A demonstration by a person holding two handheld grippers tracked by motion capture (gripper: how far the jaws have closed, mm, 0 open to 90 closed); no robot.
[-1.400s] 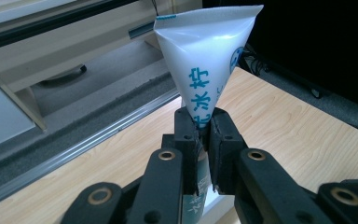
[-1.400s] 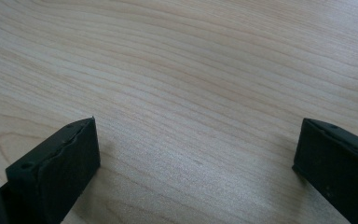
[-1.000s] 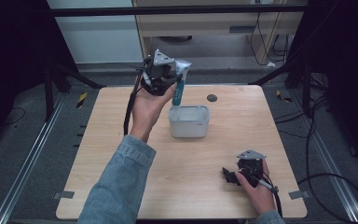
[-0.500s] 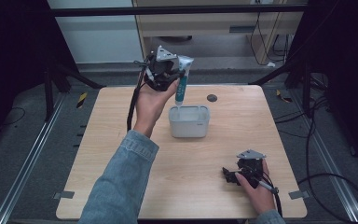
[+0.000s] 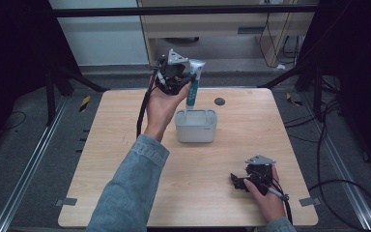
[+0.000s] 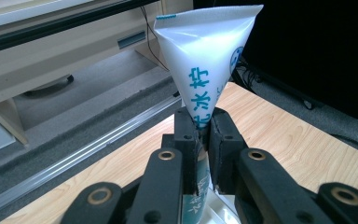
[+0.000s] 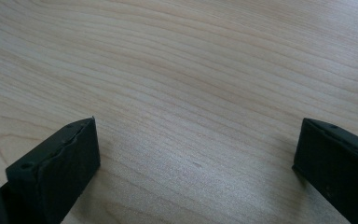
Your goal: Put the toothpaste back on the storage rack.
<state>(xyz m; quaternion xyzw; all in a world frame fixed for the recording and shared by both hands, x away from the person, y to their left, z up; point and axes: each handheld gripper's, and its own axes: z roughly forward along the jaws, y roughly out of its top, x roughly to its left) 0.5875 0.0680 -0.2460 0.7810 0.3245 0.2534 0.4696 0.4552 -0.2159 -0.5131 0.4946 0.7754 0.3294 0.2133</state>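
My left gripper (image 5: 186, 83) is raised above the far middle of the wooden table (image 5: 125, 145), shut on a white tube with teal print (image 5: 193, 84). The tube hangs upright, crimped end up, just over the back edge of a grey-white rectangular box (image 5: 196, 126). In the left gripper view the tube (image 6: 205, 70) is pinched between both black pads (image 6: 186, 140), and its flat end fans out above them. My right gripper (image 5: 239, 181) rests low at the near right of the table. Its jaws stand wide apart over bare wood (image 7: 191, 116), with nothing between them.
A small dark round cap (image 5: 219, 101) lies on the table beyond the box, to the right of the tube. Metal rails and cables run along the floor on both sides. A cabinet stands behind the table's far edge.
The left hand with the tube has shifted slightly right and toward the box. The right gripper has stayed where it was.
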